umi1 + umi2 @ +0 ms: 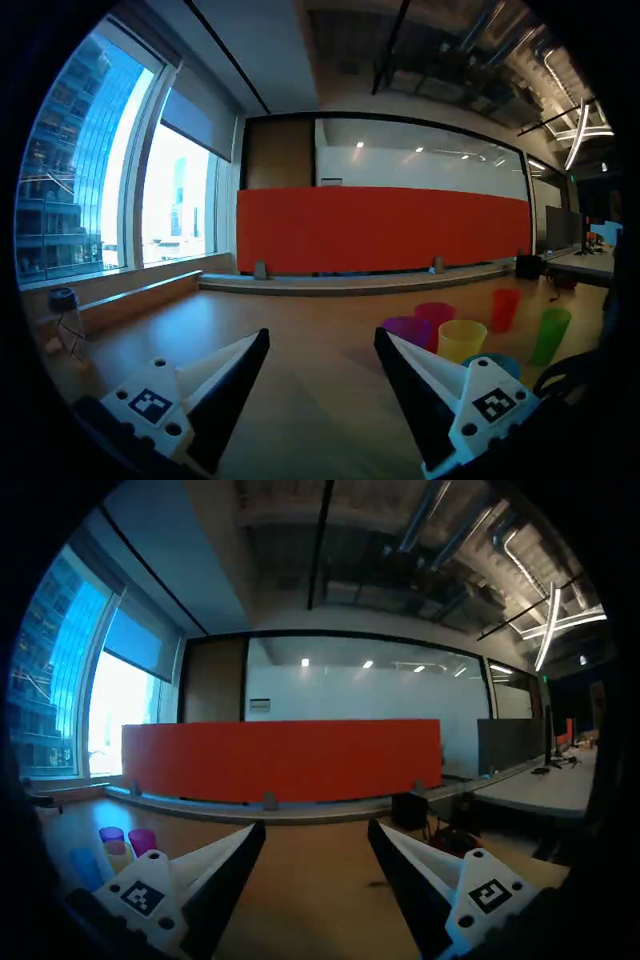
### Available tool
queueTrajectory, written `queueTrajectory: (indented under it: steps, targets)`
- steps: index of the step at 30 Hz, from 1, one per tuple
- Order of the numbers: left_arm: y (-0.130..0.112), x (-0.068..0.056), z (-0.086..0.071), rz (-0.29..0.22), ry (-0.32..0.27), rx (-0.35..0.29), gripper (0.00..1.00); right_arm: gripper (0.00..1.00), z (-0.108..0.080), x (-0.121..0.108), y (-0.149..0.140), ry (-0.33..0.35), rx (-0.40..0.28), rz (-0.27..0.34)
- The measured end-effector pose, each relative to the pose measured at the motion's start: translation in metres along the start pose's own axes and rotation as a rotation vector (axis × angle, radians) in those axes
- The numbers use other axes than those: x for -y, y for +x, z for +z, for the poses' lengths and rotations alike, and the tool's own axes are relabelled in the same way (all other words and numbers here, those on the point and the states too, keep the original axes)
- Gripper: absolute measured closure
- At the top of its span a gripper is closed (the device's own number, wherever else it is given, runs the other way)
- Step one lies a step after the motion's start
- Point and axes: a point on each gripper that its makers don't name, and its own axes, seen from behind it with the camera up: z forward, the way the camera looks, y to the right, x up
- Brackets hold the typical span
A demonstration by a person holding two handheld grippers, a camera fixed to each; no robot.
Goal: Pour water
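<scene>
Several colored cups (462,340) stand clustered on the wooden table (320,416), just right of the left gripper (320,332), whose fingers are spread apart and hold nothing. The right gripper (316,825) is likewise released and empty, with the cups low at its left.

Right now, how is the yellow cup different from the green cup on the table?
The yellow cup looks wider and squatter; the green cup looks slimmer and taller. The yellow cup stands close beside the purple cup, while the green cup stands apart, farther right, near the red cup. Both are translucent plastic, upright with the mouth up, on the wooden table.
</scene>
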Motion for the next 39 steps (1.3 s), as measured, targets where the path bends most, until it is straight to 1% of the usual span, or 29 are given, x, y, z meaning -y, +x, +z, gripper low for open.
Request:
queueTrajectory:
  steps: [9, 14, 21, 39]
  targets:
    - [-0.001, 0.0, 0.0, 0.001, -0.001, 0.0, 0.02, 0.01, 0.002, 0.005, -0.004, 0.024, 0.0, -0.005]
    - [-0.001, 0.0, 0.0, 0.001, -0.001, 0.0, 0.02, 0.01, 0.004, 0.006, -0.014, 0.04, 0.01, -0.001]
    - [-0.001, 0.0, 0.0, 0.001, -0.001, 0.001, 0.02, 0.01, 0.008, 0.006, -0.03, 0.045, 0.027, 0.006]
    - [-0.001, 0.0, 0.001, 0.001, 0.0, 0.0, 0.02, 0.01, 0.015, 0.024, -0.066, 0.073, 0.071, 0.034]
